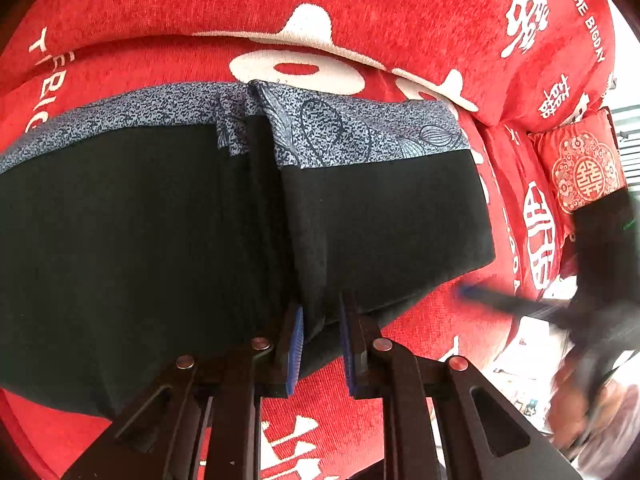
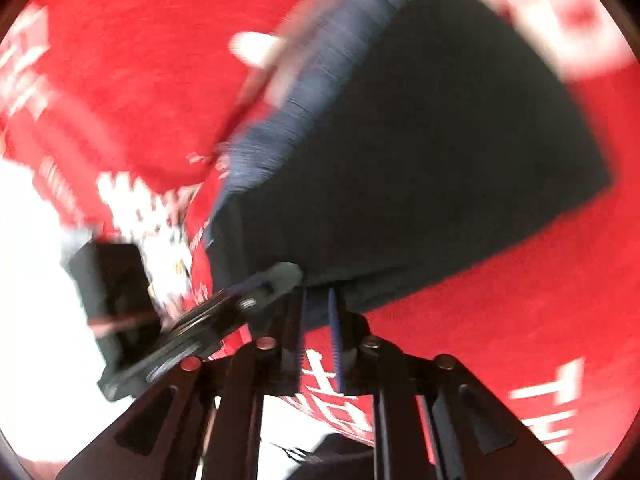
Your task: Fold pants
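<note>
Sofa cover (image 1: 168, 4): red plush cloth with white characters and the words "THE BIG DAY"; it fills most of both views and lies under everything else. Its seat carries the pants, and its back rises behind them.

Pants (image 1: 132, 216): black, with a blue-grey patterned band (image 1: 360, 136) along the far edge, toward the sofa cover's back. They lie folded on the cover's seat, one flap overlapping the other along a dark crease down the middle. The near edge reaches the front of the seat, where both grippers meet it. In the right wrist view the pants (image 2: 420, 152) are motion-blurred, a dark slab with the blue band on its left side.

Cushion (image 1: 584, 172): small and red with a white medallion, sitting at the right end of the sofa cover beyond the pants' right edge.

Left gripper (image 1: 322, 350): at the pants' near edge, by the middle crease. Its blue pads (image 1: 296, 350) stand apart with a fold of black fabric hanging between them; the gap is wider than the cloth, so the claw reads as released rather than clenched.

Right gripper (image 2: 318, 336): at the pants' near corner above the cover's front edge. The blue pads (image 2: 334, 336) stand nearly together with dark cloth running into the narrow gap, apparently grasping the pants, though blur softens the contact.
</note>
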The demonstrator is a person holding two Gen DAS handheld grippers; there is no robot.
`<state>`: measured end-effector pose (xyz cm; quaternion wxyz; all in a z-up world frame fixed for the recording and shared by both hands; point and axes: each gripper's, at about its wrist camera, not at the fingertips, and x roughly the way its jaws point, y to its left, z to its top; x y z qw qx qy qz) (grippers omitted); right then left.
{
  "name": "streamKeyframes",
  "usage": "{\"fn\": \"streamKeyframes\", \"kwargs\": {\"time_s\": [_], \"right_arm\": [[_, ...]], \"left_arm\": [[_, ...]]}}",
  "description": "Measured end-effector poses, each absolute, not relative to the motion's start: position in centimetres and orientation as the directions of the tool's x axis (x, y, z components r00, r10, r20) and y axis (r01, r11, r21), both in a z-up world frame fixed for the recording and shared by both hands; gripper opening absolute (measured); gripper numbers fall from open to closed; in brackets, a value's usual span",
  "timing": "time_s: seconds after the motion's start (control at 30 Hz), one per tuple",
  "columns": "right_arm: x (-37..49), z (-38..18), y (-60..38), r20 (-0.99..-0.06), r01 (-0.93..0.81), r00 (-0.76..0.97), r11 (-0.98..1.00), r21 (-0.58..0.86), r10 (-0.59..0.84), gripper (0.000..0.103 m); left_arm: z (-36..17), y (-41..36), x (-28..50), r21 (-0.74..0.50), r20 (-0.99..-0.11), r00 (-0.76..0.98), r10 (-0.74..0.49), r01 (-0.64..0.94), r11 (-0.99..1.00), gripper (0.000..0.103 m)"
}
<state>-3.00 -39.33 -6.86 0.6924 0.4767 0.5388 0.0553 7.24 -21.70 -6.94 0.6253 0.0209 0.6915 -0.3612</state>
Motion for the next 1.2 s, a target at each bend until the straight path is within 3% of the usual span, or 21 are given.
{"fn": "streamKeyframes", "kwargs": {"time_s": [0.03, 0.07, 0.17, 0.23, 0.4, 0.5, 0.57, 0.63, 0.67, 0.83, 0.87, 0.93, 1.03, 1.1, 1.2], "right_arm": [[-2.7, -5.2, -40.8, -0.707, 0.402, 0.440, 0.583, 0.706, 0.553, 0.054], [-2.5, -4.4, -41.9, -0.718, 0.389, 0.463, 0.609, 0.691, 0.519, 0.079], [-1.2, -3.7, -46.5, -0.768, 0.405, 0.497, 0.675, 0.616, 0.403, 0.080], [-0.1, -5.5, -49.3, -0.792, 0.462, 0.481, 0.658, 0.594, 0.377, 0.078], [1.8, -12.0, -52.6, -0.749, 0.545, 0.443, 0.515, 0.662, 0.493, 0.046], [2.7, -12.7, -52.1, -0.725, 0.557, 0.425, 0.476, 0.681, 0.541, 0.040], [3.0, -11.3, -51.1, -0.725, 0.497, 0.409, 0.531, 0.687, 0.554, 0.040], [3.7, -10.9, -50.0, -0.793, 0.479, 0.349, 0.632, 0.609, 0.499, 0.040], [4.4, -11.3, -49.1, -0.865, 0.484, 0.277, 0.716, 0.502, 0.419, 0.040], [6.8, -10.5, -44.7, -0.967, 0.377, 0.191, 0.897, 0.230, 0.168, 0.057], [7.0, -9.8, -43.7, -0.977, 0.360, 0.178, 0.916, 0.179, 0.121, 0.057], [6.8, -8.3, -43.0, -0.981, 0.356, 0.182, 0.926, 0.124, 0.061, 0.058], [5.5, -4.8, -41.6, -0.958, 0.338, 0.287, 0.936, 0.098, -0.003, 0.056], [5.5, -3.4, -40.2, -0.935, 0.294, 0.345, 0.936, 0.193, 0.085, 0.028], [6.6, -4.9, -38.6, -0.900, 0.260, 0.321, 0.886, 0.385, 0.296, 0.025]], "left_arm": [[-7.0, -21.8, 7.2, -0.473, -0.880, -0.217, -0.422, 0.481, 0.738, 0.019], [-7.0, -21.7, 7.3, -0.472, -0.881, -0.216, -0.422, 0.482, 0.738, 0.019], [-6.9, -21.8, 7.3, -0.472, -0.881, -0.214, -0.423, 0.485, 0.736, 0.019], [-7.0, -21.8, 7.3, -0.473, -0.880, -0.214, -0.424, 0.481, 0.738, 0.019], [-7.0, -21.7, 7.2, -0.468, -0.882, -0.210, -0.421, 0.477, 0.744, 0.019], [-6.3, -21.5, 7.1, -0.457, -0.888, -0.196, -0.416, 0.475, 0.752, 0.019], [-6.0, -21.3, 7.0, -0.447, -0.893, -0.180, -0.413, 0.481, 0.755, 0.019], [-6.1, -21.1, 6.9, -0.438, -0.896, -0.171, -0.409, 0.481, 0.760, 0.019], [-6.2, -21.1, 6.9, -0.433, -0.899, -0.166, -0.405, 0.478, 0.764, 0.019], [-5.8, -21.7, 7.0, -0.365, -0.928, -0.122, -0.351, 0.478, 0.799, 0.020], [-5.8, -21.8, 7.0, -0.342, -0.937, -0.110, -0.332, 0.480, 0.808, 0.024], [-5.5, -21.6, 7.3, -0.302, -0.950, -0.080, -0.301, 0.472, 0.828, 0.059], [-4.7, -20.9, 7.7, -0.273, -0.956, -0.027, -0.293, 0.458, 0.846, 0.062], [-4.6, -20.5, 8.0, -0.268, -0.956, -0.012, -0.293, 0.440, 0.857, 0.062], [-5.3, -20.6, 8.5, -0.262, -0.959, -0.018, -0.282, 0.425, 0.866, 0.062]]}}
